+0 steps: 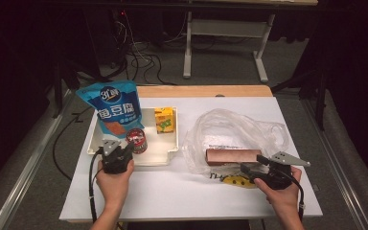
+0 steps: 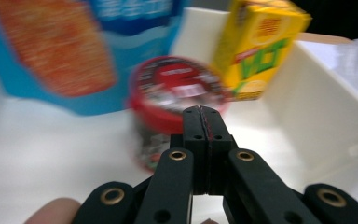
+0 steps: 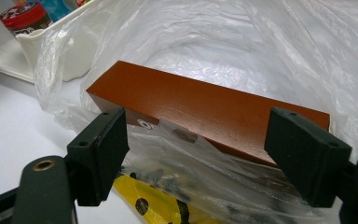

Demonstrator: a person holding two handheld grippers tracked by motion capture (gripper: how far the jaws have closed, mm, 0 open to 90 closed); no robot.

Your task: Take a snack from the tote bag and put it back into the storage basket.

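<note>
A long brown box point(image 1: 233, 155) point(image 3: 205, 109) lies inside a clear plastic bag point(image 1: 235, 134) point(image 3: 242, 42) on the white table. My right gripper point(image 1: 249, 170) point(image 3: 209, 156) is open at the bag's near edge, its jaws spread wide on either side of the box's near side. A white tray point(image 1: 165, 155) point(image 2: 326, 116) holds a blue snack pouch point(image 1: 112, 108) point(image 2: 51, 51), a yellow drink carton point(image 1: 164, 120) point(image 2: 258, 46) and a red-lidded tub point(image 1: 137, 140) point(image 2: 177, 98). My left gripper point(image 1: 124, 148) point(image 2: 203, 114) is shut, empty, just in front of the tub.
A yellow printed patch point(image 1: 237, 180) point(image 3: 154, 205) of the bag lies under the right gripper. Bare white tabletop point(image 1: 182, 191) runs along the near edge. A wooden strip point(image 1: 203, 91) borders the far side, with floor cables point(image 1: 139, 60) and desk legs beyond.
</note>
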